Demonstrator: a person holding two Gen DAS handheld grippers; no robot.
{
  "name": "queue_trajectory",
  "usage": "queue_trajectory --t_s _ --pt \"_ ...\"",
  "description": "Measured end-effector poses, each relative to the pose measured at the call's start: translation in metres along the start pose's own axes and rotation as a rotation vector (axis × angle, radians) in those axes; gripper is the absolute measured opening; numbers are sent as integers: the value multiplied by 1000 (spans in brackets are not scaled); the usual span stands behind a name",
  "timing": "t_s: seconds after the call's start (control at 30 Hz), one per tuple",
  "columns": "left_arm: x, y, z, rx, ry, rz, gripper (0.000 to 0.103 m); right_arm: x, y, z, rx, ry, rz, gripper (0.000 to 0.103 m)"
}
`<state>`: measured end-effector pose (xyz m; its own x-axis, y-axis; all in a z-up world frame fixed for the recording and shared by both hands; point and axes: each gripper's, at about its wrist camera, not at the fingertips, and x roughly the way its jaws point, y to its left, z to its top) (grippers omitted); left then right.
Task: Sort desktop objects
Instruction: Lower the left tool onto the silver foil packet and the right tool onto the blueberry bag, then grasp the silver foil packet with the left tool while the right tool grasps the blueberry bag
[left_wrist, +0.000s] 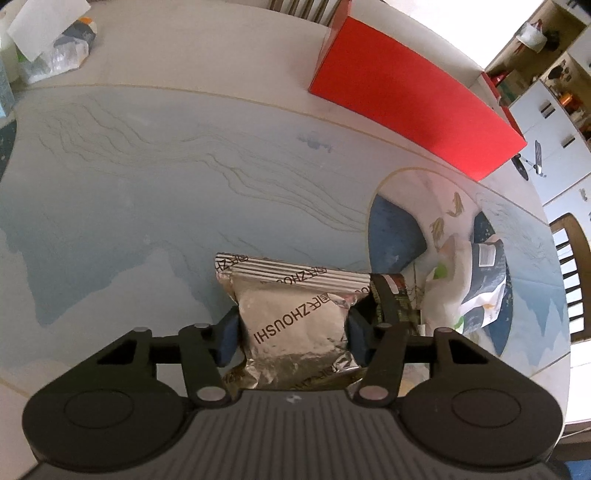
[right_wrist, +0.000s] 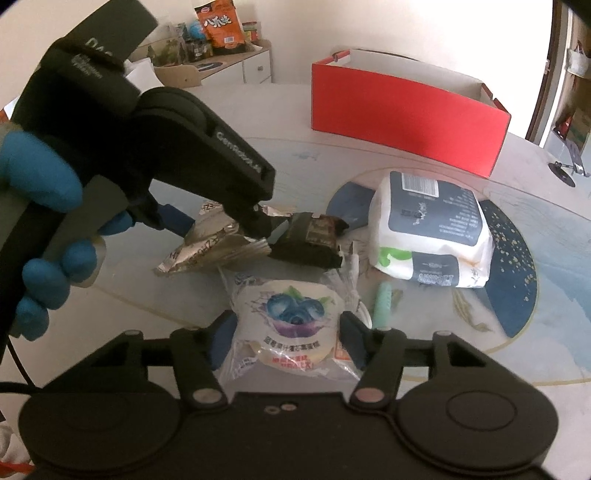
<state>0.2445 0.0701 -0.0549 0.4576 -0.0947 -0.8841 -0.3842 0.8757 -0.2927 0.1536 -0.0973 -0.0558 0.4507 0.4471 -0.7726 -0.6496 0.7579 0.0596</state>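
In the left wrist view, the left gripper (left_wrist: 291, 328) has its two blue-padded fingers (left_wrist: 228, 334) pressed against either side of a silver foil packet (left_wrist: 295, 317) printed ZHOUSHI; the packet sits squarely between the fingers, its striped top edge pointing away from the camera over the pale blue table mat (left_wrist: 129, 192); just to the right of the packet a dark wrapped snack (left_wrist: 391, 295) touches its corner, and beyond that lies a white and navy tissue pack (left_wrist: 476, 284); a red box (left_wrist: 406, 99) stands well apart at the far edge of the table; a crumpled clear bag (left_wrist: 62, 51) lies at the far left corner.

In the right wrist view, the right gripper (right_wrist: 284, 332) is closed narrowly on a blueberry pastry packet (right_wrist: 291, 325), which lies between its fingers close to the camera; the left gripper (right_wrist: 229, 221) appears from the side, held by a blue-gloved hand (right_wrist: 40, 206), clamping the crumpled foil packet (right_wrist: 218, 247) just above the table; the dark snack (right_wrist: 314, 240) lies touching the foil packet's right end; the tissue pack (right_wrist: 432, 229) rests to the right, near a pale green stick-like object (right_wrist: 382, 304); the red box (right_wrist: 402, 110) stands open-topped behind them.
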Motion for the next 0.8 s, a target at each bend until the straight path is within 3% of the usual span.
queue_trajectory --t_s 0.8 --pt "-60 8 -7 -5 -82 -73 55 -42 6 17 21 -60 -65 58"
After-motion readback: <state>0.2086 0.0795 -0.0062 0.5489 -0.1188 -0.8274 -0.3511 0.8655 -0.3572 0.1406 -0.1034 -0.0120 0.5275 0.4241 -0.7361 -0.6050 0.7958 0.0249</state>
